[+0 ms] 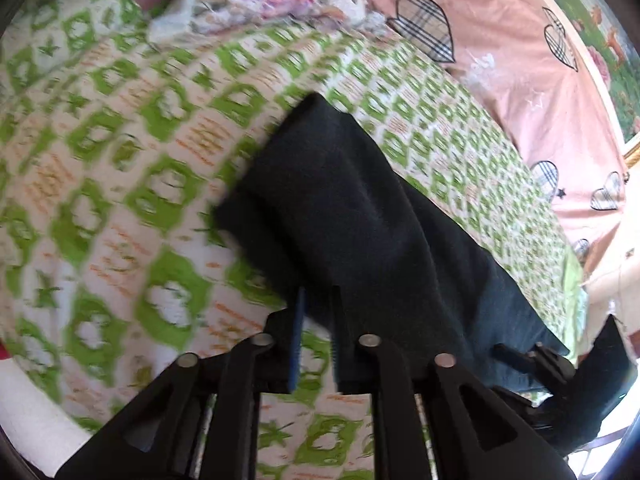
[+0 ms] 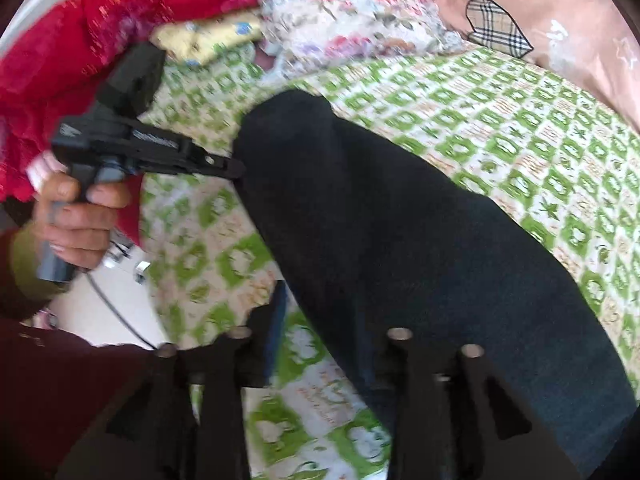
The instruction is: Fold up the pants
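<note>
The dark pants (image 1: 360, 216) lie stretched over the green-patterned bedspread (image 1: 120, 184); they also fill the middle of the right wrist view (image 2: 400, 240). My left gripper (image 1: 318, 308) has its jaws a narrow gap apart at the pants' near edge; cloth seems to sit between them, but blur hides the grip. It shows in the right wrist view (image 2: 236, 168), held in a hand, tips at the pants' left edge. My right gripper (image 2: 324, 320) is at the pants' near edge; its right finger is lost against the dark cloth. It shows at the lower right of the left wrist view (image 1: 532, 360).
A pink sheet with plaid hearts (image 1: 520, 60) lies at the back right. A floral quilt (image 2: 352, 20) and red cloth (image 2: 80, 40) are piled at the back of the bed. A white surface with a cable (image 2: 104, 300) lies off the bed's left edge.
</note>
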The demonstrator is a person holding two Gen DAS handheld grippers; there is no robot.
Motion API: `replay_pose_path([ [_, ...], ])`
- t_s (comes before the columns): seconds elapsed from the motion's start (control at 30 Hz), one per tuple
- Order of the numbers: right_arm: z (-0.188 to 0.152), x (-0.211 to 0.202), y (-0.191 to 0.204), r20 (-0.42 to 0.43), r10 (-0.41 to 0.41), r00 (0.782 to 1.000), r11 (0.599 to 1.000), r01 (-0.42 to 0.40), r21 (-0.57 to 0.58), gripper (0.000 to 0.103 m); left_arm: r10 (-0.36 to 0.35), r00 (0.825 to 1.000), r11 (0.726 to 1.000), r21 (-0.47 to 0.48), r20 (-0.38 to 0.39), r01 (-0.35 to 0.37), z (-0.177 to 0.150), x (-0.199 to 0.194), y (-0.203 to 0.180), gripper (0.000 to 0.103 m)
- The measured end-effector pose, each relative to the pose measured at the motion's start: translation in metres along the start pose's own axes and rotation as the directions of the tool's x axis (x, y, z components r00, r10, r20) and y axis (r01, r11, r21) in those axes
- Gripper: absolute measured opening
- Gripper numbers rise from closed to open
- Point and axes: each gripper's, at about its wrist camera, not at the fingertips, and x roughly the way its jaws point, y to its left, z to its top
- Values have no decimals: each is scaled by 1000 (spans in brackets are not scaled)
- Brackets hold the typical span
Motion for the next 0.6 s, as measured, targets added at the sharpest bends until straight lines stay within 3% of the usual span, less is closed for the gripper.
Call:
replay_pose_path([
  [0.03, 2, -4, -2, 17, 12, 1000, 1000, -12, 16, 53, 12, 1000, 1000, 2, -1, -12, 1, -2, 2, 33],
  [0.1, 6, -13, -11, 58, 28, 998, 997, -32, 64, 53, 13, 1000, 1000, -7, -5, -13, 4, -5, 6, 60],
  [0.2, 14, -23, -30, 122, 38, 992, 986, -58, 157, 53, 11, 999, 999, -53, -32, -12, 10, -1, 13, 75],
  [0.33, 24, -34, -66, 185, -23, 982, 959, -31, 282, 53, -7, 997, 992, -126, -77, -3, 19, 12, 21, 80],
  [0.43, 34, -34, -89, 169, -104, 980, 940, 42, 337, 53, 12, 993, 984, -176, -119, -33, 28, 25, 25, 80],
  [0.6, 53, -18, -130, 111, -128, 986, 914, 74, 399, 53, -21, 994, 973, -231, -110, -5, 45, 33, 24, 80],
])
